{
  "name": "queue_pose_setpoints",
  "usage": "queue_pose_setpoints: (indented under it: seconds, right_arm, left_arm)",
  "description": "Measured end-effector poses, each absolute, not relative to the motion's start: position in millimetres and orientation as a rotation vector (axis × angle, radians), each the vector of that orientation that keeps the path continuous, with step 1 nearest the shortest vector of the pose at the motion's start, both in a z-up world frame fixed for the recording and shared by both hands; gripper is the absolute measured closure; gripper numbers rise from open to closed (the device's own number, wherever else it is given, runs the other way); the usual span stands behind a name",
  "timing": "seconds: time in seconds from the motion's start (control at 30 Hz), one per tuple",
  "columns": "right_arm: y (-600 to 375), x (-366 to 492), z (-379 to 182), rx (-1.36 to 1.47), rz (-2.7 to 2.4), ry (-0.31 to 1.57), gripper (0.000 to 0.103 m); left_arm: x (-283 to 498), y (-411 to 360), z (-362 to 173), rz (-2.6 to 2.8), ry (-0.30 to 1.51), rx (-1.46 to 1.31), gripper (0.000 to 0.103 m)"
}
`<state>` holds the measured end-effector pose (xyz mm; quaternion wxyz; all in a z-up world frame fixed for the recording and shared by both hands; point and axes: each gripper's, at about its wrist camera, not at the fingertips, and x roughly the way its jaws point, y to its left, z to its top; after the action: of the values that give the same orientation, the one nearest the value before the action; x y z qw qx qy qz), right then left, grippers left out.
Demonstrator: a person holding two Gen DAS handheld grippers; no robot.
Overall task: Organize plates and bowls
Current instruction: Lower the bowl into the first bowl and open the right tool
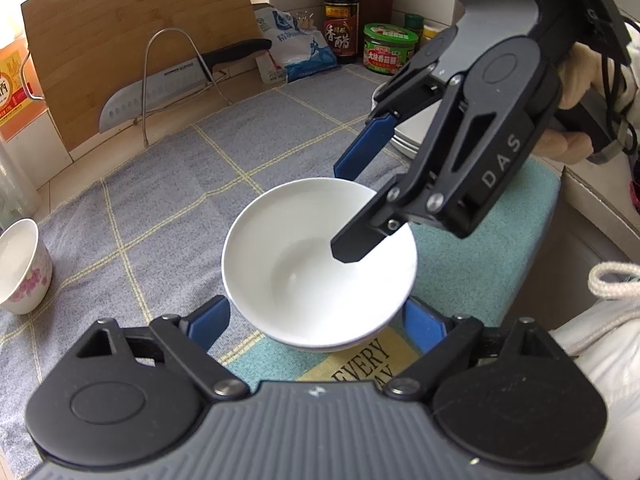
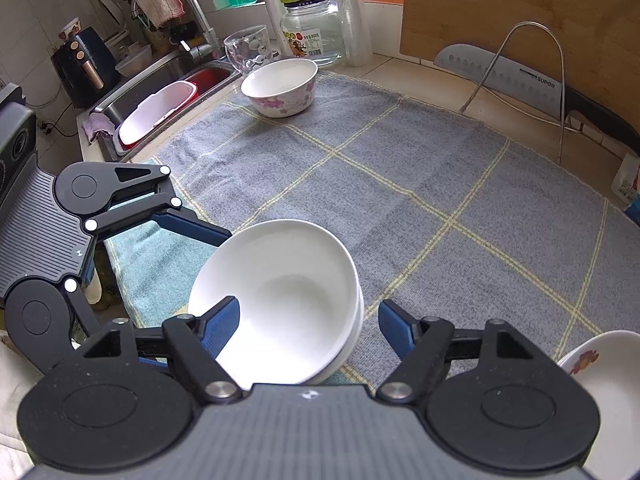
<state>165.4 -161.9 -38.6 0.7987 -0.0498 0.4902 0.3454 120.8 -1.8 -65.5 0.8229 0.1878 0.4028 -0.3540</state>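
Note:
A plain white bowl [image 1: 316, 256] [image 2: 280, 292] sits nested in a second white bowl whose rim shows just beneath it, on the teal towel [image 1: 480, 264] at the counter's near edge. My left gripper [image 1: 318, 320] straddles the stack, its blue pads close beside the bowl's two sides, jaws open. My right gripper [image 1: 340, 210] [image 2: 308, 316] reaches in from the other side: one finger hangs inside the bowl, the other outside its wall with a gap of cloth showing, so it is open. A floral bowl [image 2: 280, 88] [image 1: 22, 268] stands at the cloth's far corner.
A grey checked cloth [image 2: 440, 180] covers the counter. Stacked white plates [image 1: 404, 140] lie behind the right gripper, and a floral dish [image 2: 600, 380] sits at the right. A knife in a wire rack [image 1: 160, 88], a cutting board, bottles and jars line the wall. The sink [image 2: 160, 80] lies beyond.

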Motion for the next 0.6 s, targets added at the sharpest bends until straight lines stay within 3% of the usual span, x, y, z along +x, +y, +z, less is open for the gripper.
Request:
queue_pose_setpoints:
  seconds: [0.6]
  right_arm:
    - [-195.8, 172.1, -59.3, -0.079, 0.647, 1.075, 0.021]
  left_arm:
    - [122.5, 19.8, -45.6, -0.717, 0.82, 0.302, 0.007]
